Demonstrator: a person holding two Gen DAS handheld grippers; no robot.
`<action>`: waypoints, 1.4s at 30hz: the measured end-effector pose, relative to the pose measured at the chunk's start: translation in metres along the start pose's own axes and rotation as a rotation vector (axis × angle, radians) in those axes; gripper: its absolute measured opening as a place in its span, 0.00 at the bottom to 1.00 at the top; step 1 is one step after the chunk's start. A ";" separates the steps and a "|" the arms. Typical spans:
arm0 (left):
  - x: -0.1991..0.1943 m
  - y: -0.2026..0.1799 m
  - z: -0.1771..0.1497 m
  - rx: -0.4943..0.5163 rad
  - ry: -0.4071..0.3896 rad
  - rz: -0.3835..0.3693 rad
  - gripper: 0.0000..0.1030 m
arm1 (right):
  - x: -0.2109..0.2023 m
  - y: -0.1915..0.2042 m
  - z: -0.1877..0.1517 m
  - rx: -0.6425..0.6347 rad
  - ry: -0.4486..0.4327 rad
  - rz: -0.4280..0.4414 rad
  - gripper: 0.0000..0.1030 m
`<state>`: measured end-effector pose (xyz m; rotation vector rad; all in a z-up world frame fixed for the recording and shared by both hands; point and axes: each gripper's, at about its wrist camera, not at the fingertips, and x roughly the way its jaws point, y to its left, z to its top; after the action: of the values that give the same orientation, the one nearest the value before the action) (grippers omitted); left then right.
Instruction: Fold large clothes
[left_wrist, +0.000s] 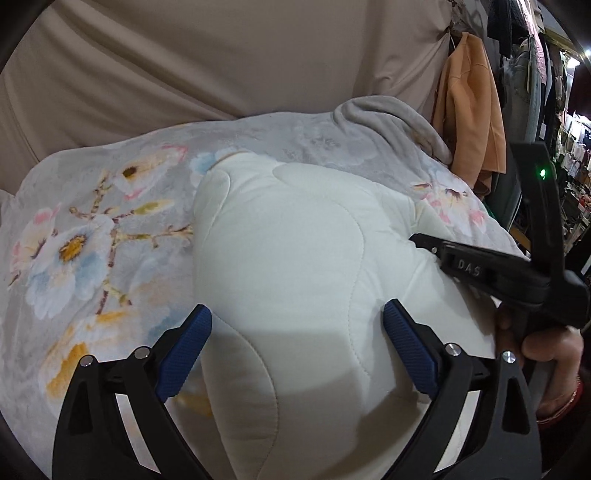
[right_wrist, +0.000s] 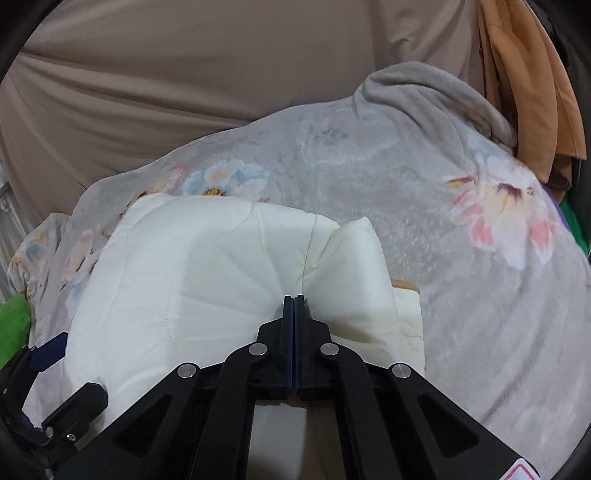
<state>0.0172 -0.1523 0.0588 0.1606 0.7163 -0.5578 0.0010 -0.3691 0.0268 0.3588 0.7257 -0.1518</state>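
Observation:
A white quilted padded garment (left_wrist: 288, 251) lies bunched on a grey floral blanket (left_wrist: 92, 229). My left gripper (left_wrist: 297, 332) is open, its blue pads straddling the garment's near part just above it. My right gripper (right_wrist: 294, 299) is shut on a pinched fold of the white garment (right_wrist: 207, 266), with creases fanning out from the jaws. The right gripper also shows at the right of the left wrist view (left_wrist: 424, 240), and the left gripper's blue pad shows at the lower left of the right wrist view (right_wrist: 48, 350).
A beige cloth backdrop (left_wrist: 221, 55) hangs behind the blanket (right_wrist: 461, 295). An orange garment (left_wrist: 469, 110) hangs at the right, with racks of clothes (left_wrist: 546, 74) beyond. A grey fleece fold (right_wrist: 424, 92) lies at the blanket's far edge. Something green (right_wrist: 14, 321) sits at the left edge.

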 end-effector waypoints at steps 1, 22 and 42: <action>0.002 -0.002 -0.001 0.007 -0.001 0.007 0.91 | 0.003 -0.002 -0.003 0.005 -0.002 0.005 0.00; -0.006 0.003 -0.013 -0.013 0.002 0.042 0.95 | -0.080 0.000 -0.034 0.066 -0.152 0.021 0.30; -0.049 0.019 -0.113 0.122 0.073 0.185 0.81 | -0.155 -0.012 -0.090 0.167 -0.160 0.364 0.11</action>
<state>-0.0685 -0.0789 0.0054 0.3582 0.7296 -0.4202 -0.1723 -0.3446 0.0658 0.6247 0.4810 0.1039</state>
